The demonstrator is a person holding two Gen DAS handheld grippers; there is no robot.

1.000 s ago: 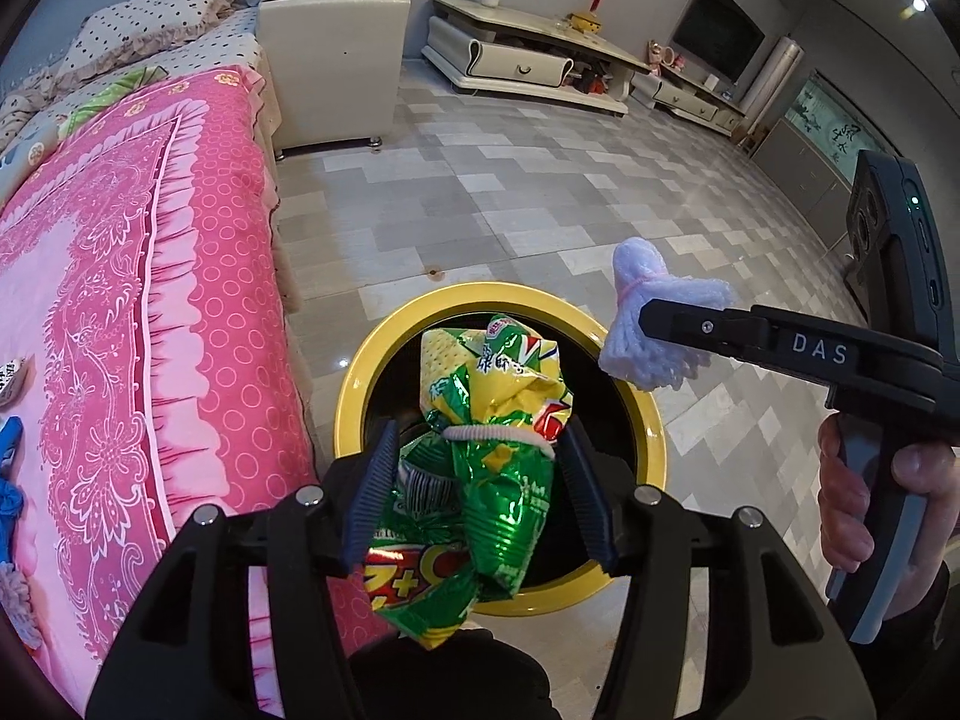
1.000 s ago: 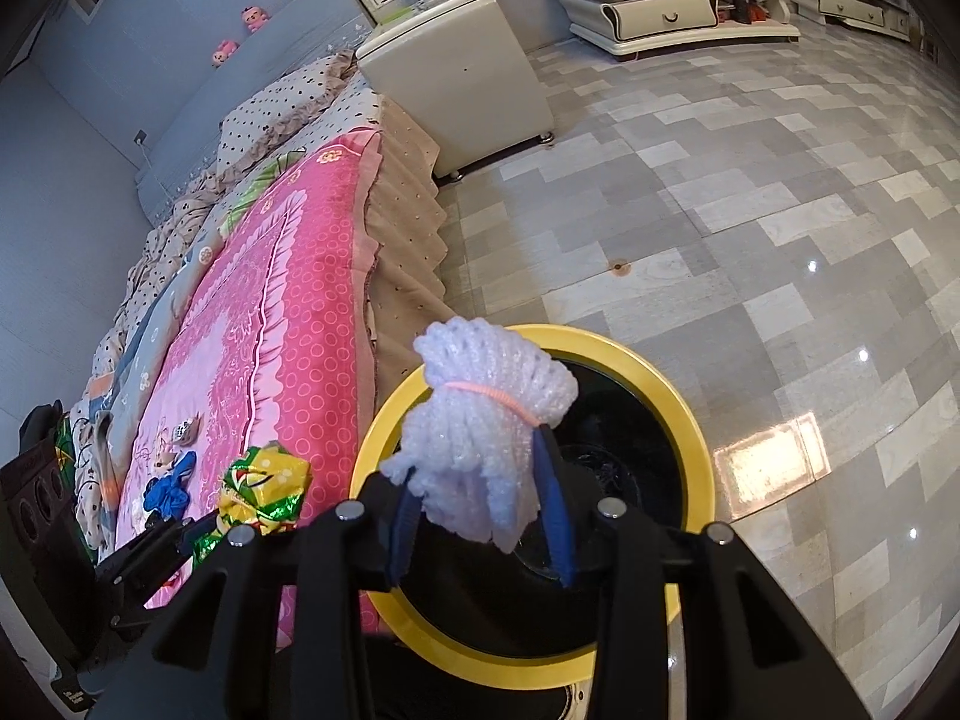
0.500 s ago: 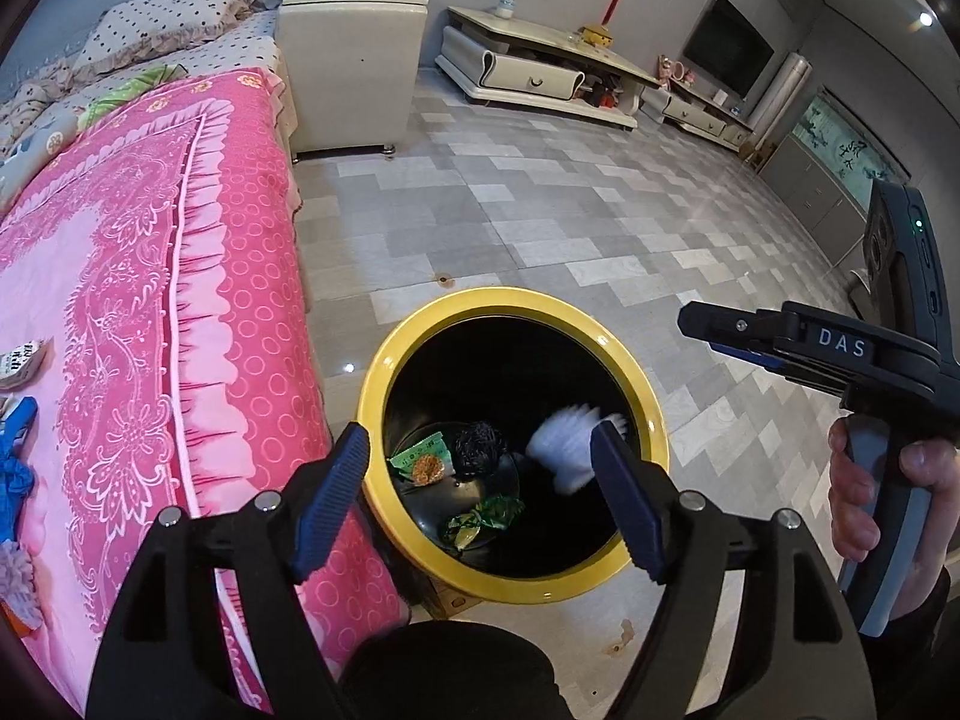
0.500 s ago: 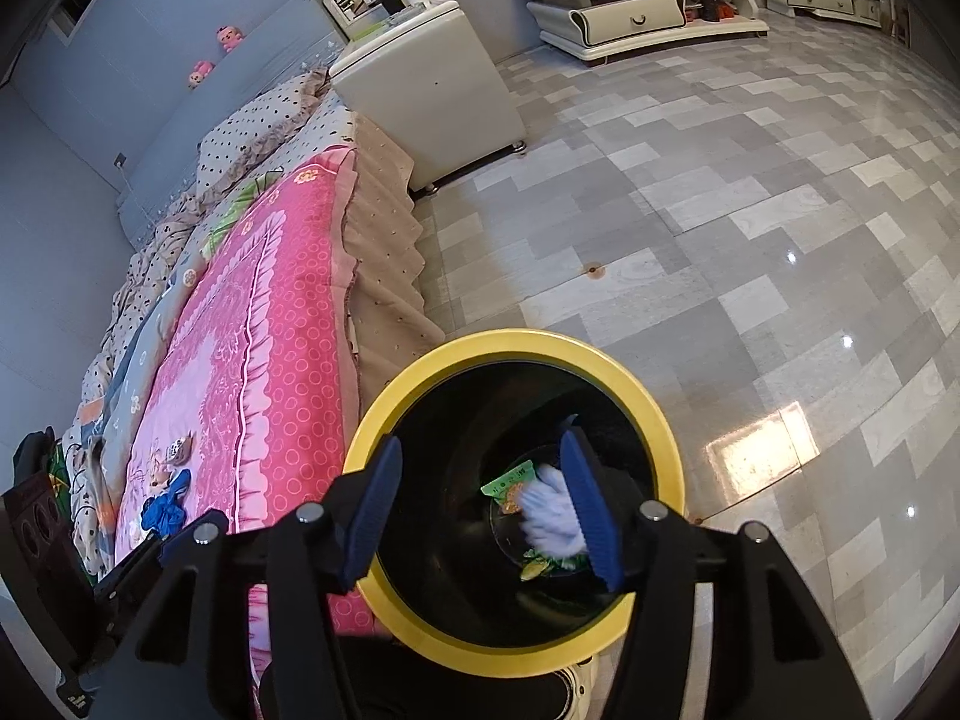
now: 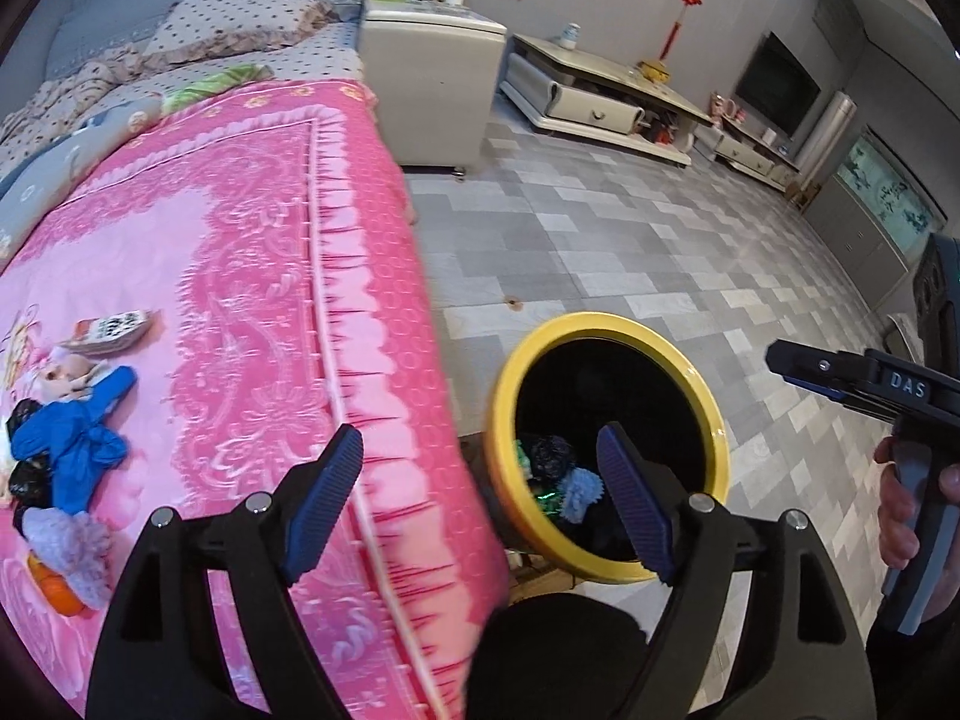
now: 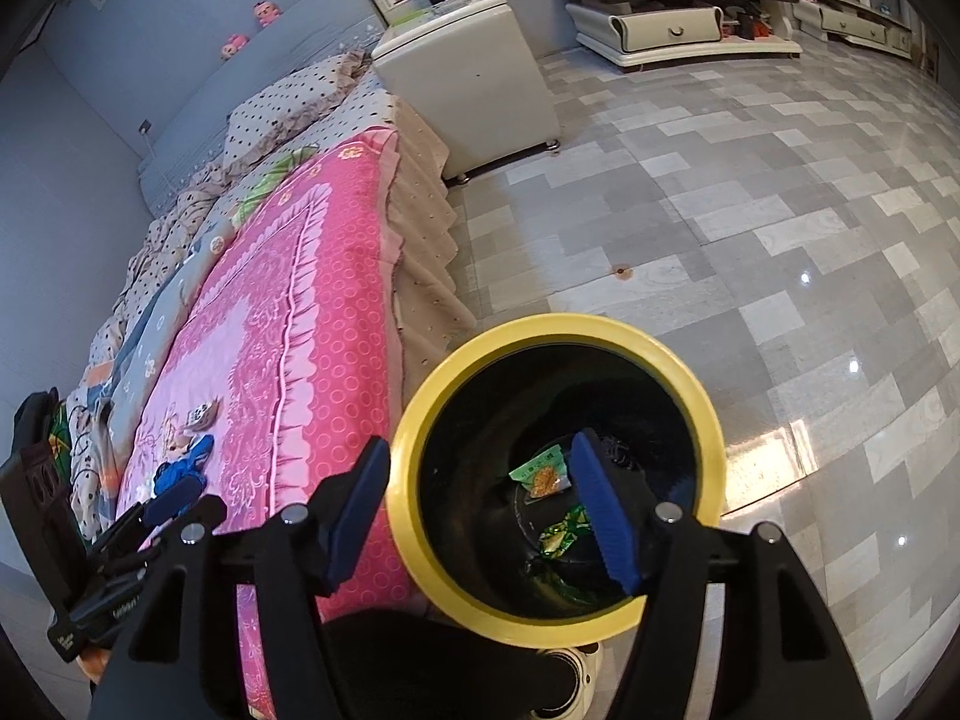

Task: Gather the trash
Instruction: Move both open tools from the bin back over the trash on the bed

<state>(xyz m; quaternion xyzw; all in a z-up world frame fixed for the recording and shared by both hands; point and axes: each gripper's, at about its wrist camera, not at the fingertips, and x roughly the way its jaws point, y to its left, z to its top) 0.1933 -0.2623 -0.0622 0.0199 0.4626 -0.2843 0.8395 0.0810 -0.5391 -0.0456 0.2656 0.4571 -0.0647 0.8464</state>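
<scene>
Left wrist view: the left gripper (image 5: 480, 498) tilts down beside the round, yellow-rimmed bin (image 5: 714, 408), its ribbed blue jaws having just spread apart, with nothing between them. The right gripper (image 6: 480, 510) angles down over that bin, its jaws likewise just parted and empty. Crinkled green wrappers (image 6: 561, 531) and a fluffy pale bundle (image 5: 583, 491) lie inside the bin; blue trash (image 5: 78, 438) remains on the pink quilt (image 5: 252, 276) beside the bin.

Left gripper (image 5: 480, 474) jaws just opened, empty, btwn pink bedspread (image 5: 252, 276) & yellow-rimmed bin (image 5: 708, 402).
</scene>
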